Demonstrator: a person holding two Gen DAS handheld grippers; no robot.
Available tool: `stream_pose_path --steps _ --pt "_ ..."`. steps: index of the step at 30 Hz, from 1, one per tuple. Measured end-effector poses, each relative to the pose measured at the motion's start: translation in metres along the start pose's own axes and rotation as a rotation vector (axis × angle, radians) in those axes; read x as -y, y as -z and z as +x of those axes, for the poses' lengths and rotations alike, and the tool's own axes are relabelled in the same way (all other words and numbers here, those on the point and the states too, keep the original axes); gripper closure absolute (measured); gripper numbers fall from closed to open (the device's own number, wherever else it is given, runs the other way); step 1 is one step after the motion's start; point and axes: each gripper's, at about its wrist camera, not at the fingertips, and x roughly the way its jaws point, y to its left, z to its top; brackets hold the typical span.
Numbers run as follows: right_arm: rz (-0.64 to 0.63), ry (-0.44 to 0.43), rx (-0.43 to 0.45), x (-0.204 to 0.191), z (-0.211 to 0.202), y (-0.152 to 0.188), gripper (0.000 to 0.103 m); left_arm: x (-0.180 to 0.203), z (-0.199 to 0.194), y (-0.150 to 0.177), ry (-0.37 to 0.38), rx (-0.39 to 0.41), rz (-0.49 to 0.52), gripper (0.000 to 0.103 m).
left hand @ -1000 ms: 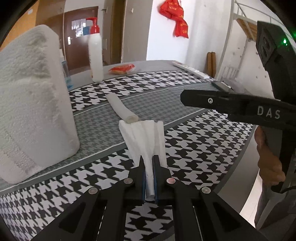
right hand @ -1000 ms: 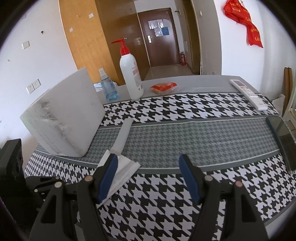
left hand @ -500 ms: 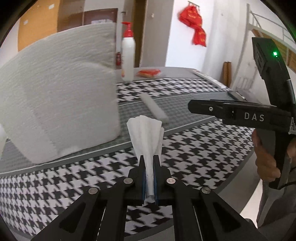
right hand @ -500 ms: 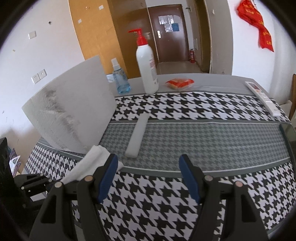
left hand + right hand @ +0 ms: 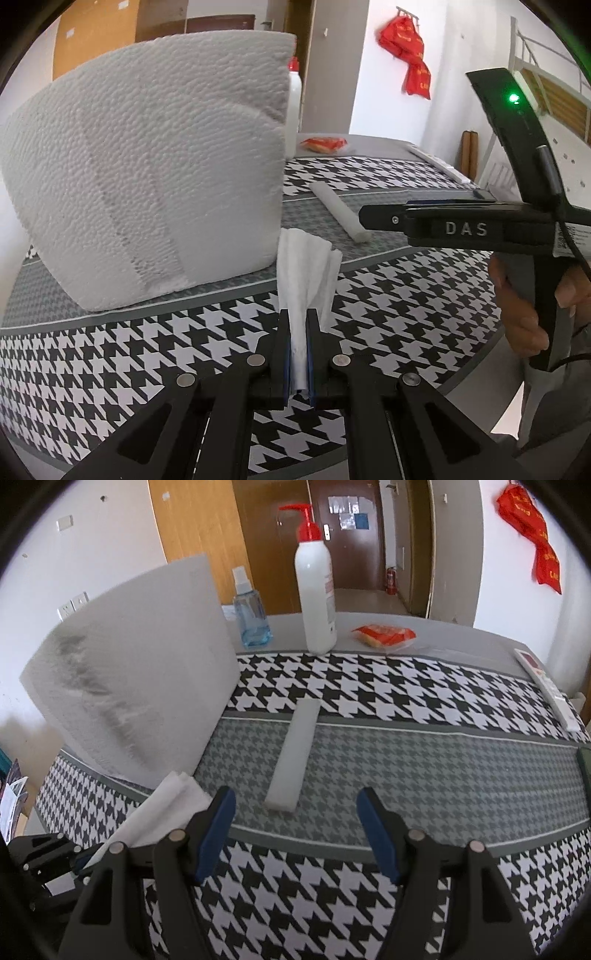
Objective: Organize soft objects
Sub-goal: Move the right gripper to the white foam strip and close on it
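A: Where does the foam strip (image 5: 294, 754) lie from the right hand-held gripper (image 5: 295, 827)?

B: Straight ahead and a little below, on the grey band of the houndstooth-covered bench (image 5: 424, 775). Its long axis runs away from the jaws, nearly along the line they point, with the near end just beyond the blue pads (image 5: 216, 834). That gripper is spread wide with nothing between its fingers.

A: And the left one?

B: The left hand-held gripper (image 5: 298, 354) is pressed together on a folded white tissue (image 5: 306, 273), which fans out above the jaws and hangs clear of the bench. It sits close by the big block of white foam (image 5: 155, 177); whether tissue and block touch, I cannot tell.

A: So which hand is nearer the strip?

B: The right, I'd judge; the left is occupied and off to the side. To pinch the strip across its narrow width, the open jaws already look roughly squared to it.

A: How does the strip look?

B: Pale, flat, rectangular, lying loose and well apart from the squeeze bottle (image 5: 317, 587) and spray bottle (image 5: 251, 616) at the back.
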Motion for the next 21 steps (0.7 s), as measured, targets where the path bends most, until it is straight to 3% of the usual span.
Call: stream_pose_path --steps 6,9,15,21 --pt "-0.030 0.021 -0.036 -0.009 0.014 -0.006 0.040 -0.003 0.003 0.002 -0.006 -0.002 -0.013 0.096" --pt "-0.033 0.039 -0.054 -0.010 0.021 -0.008 0.050 -0.005 0.003 0.003 -0.004 -0.001 -0.016 0.096" --pt "-0.047 0.054 -0.071 -0.014 0.029 -0.012 0.054 -0.010 0.004 0.003 -0.001 -0.003 -0.024 0.096" --pt "-0.059 0.060 -0.094 -0.018 0.037 -0.013 0.068 -0.012 0.004 0.003 0.002 -0.002 -0.019 0.096"
